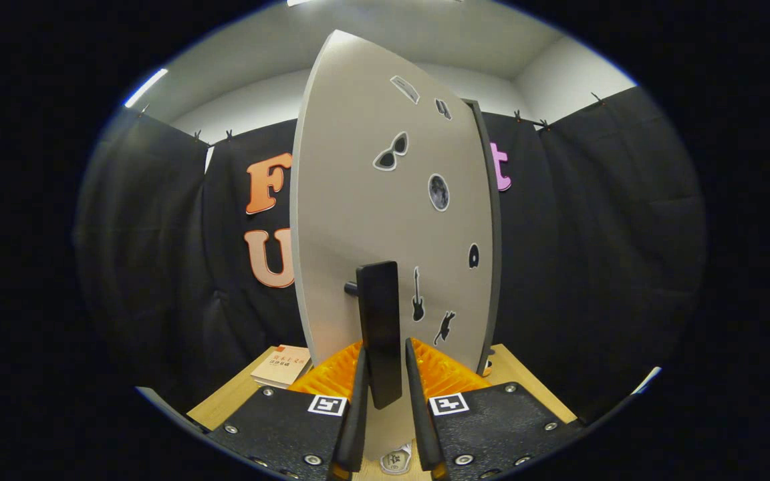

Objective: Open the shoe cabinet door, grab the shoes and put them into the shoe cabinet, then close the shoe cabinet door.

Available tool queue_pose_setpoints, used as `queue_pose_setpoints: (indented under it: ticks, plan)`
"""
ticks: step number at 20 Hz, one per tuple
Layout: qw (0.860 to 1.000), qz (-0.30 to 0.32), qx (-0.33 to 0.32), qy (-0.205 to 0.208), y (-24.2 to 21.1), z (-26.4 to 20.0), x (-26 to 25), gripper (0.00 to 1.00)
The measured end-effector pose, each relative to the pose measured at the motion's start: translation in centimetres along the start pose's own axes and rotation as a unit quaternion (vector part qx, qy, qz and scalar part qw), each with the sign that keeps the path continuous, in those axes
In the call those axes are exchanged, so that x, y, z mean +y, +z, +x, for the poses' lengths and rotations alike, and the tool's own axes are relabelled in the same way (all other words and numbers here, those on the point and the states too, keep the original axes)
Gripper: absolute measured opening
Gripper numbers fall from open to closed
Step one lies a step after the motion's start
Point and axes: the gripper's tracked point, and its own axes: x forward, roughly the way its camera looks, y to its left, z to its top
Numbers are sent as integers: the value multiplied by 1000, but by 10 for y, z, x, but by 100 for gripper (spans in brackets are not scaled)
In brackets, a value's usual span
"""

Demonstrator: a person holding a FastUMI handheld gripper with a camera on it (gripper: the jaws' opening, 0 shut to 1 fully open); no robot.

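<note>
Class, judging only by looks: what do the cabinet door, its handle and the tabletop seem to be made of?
Cabinet door: likely painted or laminated board; flat, matte, pale grey, with stickers lying smooth on it.
Handle: dark and glossy, plastic or coated metal; the reflection leaves it open. It stands between the gripper fingers, which flank it closely; contact is unclear.
Tabletop: light wood or wood-look laminate, faint grain.

Gripper cam rides just behind the fingers (425,387), looking forward along them and tilted a bit up, so ceiling shows above the booth wall. It's very close to the door (385,220): the panel stands straight ahead, seen at a slant, with its handle (380,331) between the fingers right in front of the lens. Low in view, either side of the door, a strip of table (525,377) with a book (283,365) on it.
</note>
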Motion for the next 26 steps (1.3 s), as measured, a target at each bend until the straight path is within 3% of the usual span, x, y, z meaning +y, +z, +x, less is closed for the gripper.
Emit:
queue_pose_setpoints:
  ticks: [11,26]
  plan:
    - [995,17,-1,-95,-4,-20,-86,32]
    - [988,30,-2,-151,-12,-55,-160,42]
